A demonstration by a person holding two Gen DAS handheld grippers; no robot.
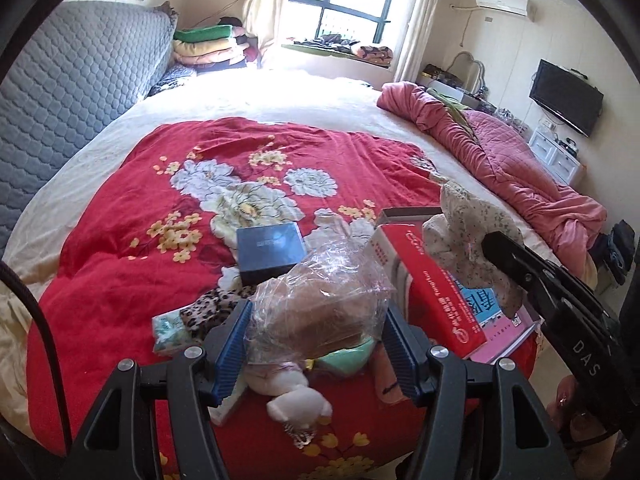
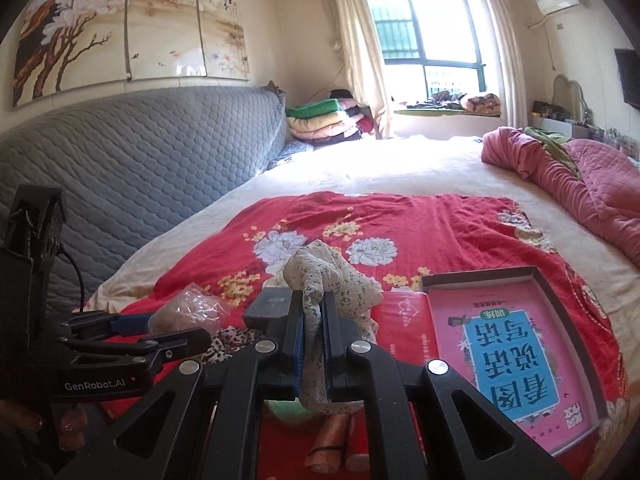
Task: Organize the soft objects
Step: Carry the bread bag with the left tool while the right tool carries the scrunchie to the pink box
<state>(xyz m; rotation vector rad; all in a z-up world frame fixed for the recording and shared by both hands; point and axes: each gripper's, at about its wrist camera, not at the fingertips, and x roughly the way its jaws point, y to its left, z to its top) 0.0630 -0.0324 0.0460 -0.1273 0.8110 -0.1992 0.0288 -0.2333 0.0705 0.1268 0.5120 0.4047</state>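
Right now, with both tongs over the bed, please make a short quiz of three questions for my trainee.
1. True or false: the right tongs are shut on the speckled cloth.
2. What do the left tongs hold? A) dark blue box B) clear plastic bag with a brown thing inside C) red box
3. Fill in: the pink book lies in an open ____.

Key
1. True.
2. B, the clear plastic bag; the dark blue box and the red box lie on the red floral blanket.
3. Box.
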